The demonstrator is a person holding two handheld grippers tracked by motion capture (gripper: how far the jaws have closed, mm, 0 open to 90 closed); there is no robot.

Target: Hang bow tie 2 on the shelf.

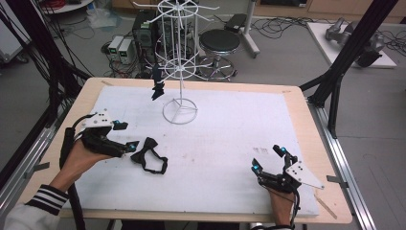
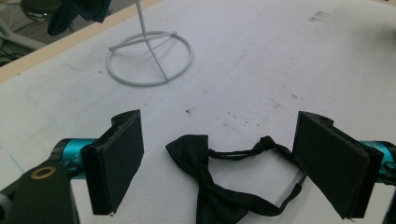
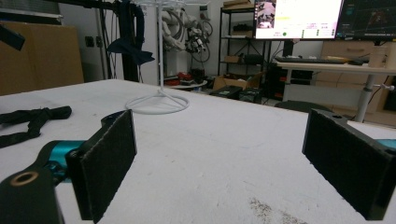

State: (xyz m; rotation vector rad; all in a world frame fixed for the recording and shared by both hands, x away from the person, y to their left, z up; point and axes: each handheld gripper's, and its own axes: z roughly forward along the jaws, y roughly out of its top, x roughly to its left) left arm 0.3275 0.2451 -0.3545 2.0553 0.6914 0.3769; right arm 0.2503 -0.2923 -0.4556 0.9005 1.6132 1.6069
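A black bow tie [image 1: 149, 155] with its strap lies on the white mat, left of centre. My left gripper [image 1: 125, 135] is open just to its left, and in the left gripper view the bow tie [image 2: 219, 186] lies between and just ahead of the spread jaws of that gripper [image 2: 229, 163]. A white wire display stand [image 1: 180, 57] rises at the back of the mat, with a dark bow tie [image 1: 157, 87] hanging from one hook. My right gripper [image 1: 268, 158] rests open at the front right, nothing between its pads [image 3: 224, 163]. The stand [image 3: 160, 100] is far ahead of it.
The white mat [image 1: 230, 139] covers most of the wooden table [image 1: 299, 98]. Black frame posts [image 1: 335, 76] stand at the table's right and left edges. A stool [image 1: 219, 43], computer boxes and cables are on the floor beyond the far edge.
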